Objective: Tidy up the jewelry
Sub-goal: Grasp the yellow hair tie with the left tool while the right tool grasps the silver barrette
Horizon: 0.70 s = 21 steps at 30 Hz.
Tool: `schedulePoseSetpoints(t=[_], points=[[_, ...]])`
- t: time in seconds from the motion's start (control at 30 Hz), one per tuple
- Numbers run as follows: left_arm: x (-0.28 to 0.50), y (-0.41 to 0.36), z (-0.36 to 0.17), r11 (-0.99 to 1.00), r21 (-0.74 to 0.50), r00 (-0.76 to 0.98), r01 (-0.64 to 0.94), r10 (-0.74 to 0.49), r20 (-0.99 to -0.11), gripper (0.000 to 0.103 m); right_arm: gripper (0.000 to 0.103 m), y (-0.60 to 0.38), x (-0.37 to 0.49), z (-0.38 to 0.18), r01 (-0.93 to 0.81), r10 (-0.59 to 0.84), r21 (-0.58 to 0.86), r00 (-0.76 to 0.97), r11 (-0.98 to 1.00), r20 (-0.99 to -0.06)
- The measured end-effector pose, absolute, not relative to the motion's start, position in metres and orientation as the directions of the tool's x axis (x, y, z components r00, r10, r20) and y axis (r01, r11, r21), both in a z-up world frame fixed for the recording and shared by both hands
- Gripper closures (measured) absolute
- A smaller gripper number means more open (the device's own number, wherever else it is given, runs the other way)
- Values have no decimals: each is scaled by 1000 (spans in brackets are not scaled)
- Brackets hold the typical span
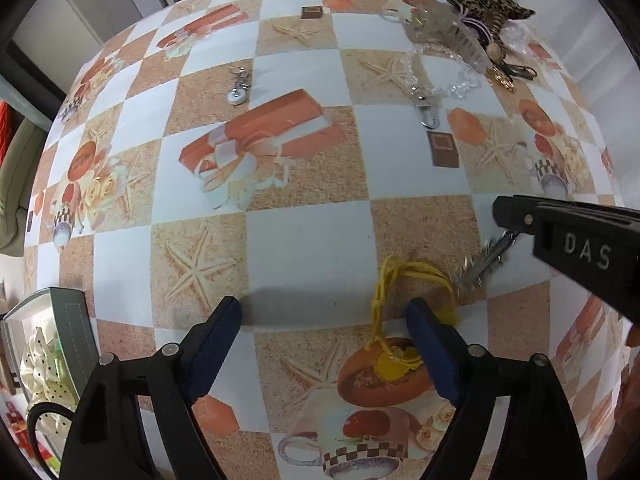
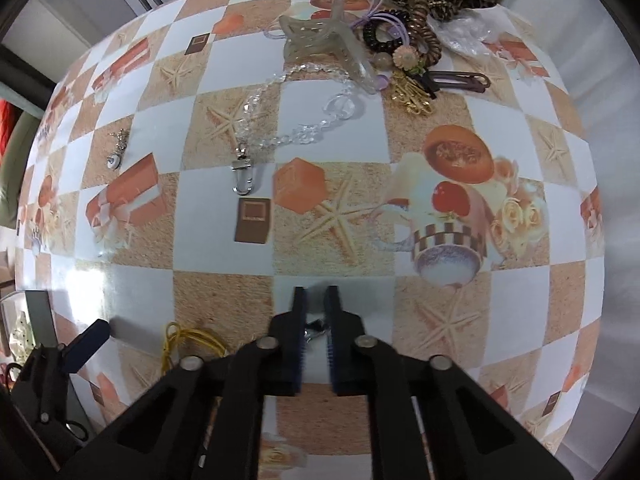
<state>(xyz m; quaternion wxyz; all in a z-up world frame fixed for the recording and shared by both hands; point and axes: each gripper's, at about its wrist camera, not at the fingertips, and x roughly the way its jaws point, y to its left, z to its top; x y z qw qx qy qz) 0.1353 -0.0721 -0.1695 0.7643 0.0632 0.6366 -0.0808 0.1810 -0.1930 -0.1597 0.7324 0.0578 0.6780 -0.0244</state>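
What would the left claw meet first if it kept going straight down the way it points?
Probably the yellow cord lying on the tablecloth, by its right finger; elsewhere between the open fingers, bare cloth. Depth is unclear.

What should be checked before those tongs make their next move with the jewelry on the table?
1. Left tongs open: ok, jaws wide apart.
2. Yellow cord between the left jaws: ok, it lies just inside the right-hand finger.
3. Left pads pressing on the cord: not ok, not gripped.
4. Right tongs shut on the small silver piece: ok, jaws drawn in around it.
5. Silver piece lifted off the tablecloth: cannot tell.
6. Clear bead chain apart from both tongs: ok.
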Motion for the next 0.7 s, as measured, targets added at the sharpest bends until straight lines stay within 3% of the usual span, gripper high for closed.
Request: schedulePoseSetpoints(t=[0.1, 0.2, 0.33, 0.43, 0.53, 0.6, 0.63, 0.7], points=[[137, -82, -168, 976, -9, 181, 219, -50, -982, 25, 101, -199, 176, -161, 138, 82, 93, 84, 986, -993], [135, -92, -164, 967, -15, 187, 253, -64, -980, 40, 101, -209, 172, -162, 168, 120, 133, 89, 977, -989], [133, -110, -162, 957, -20, 192, 290, -79, -978, 65, 101, -226, 163, -164, 232, 173, 191, 93, 954, -980], [134, -119, -162, 954, -29, 191, 298, -90, -977, 93, 101, -239, 159, -170, 278, 233, 246, 77, 929, -969], [136, -119, -162, 956, -48, 186, 288, -105, -977, 93, 96, -252, 157, -174, 342, 281, 289, 74, 894, -957], [131, -108, -159, 958, -53, 185, 283, -109, -977, 93, 80, -257, 154, -173, 368, 325, 330, 76, 869, -943], [130, -107, -159, 958, -57, 184, 280, -112, -977, 93, 67, -257, 152, -171, 363, 325, 330, 77, 872, -943], [130, -105, -160, 958, -63, 181, 279, -117, -976, 93, 63, -249, 153, -157, 314, 301, 311, 80, 897, -950]])
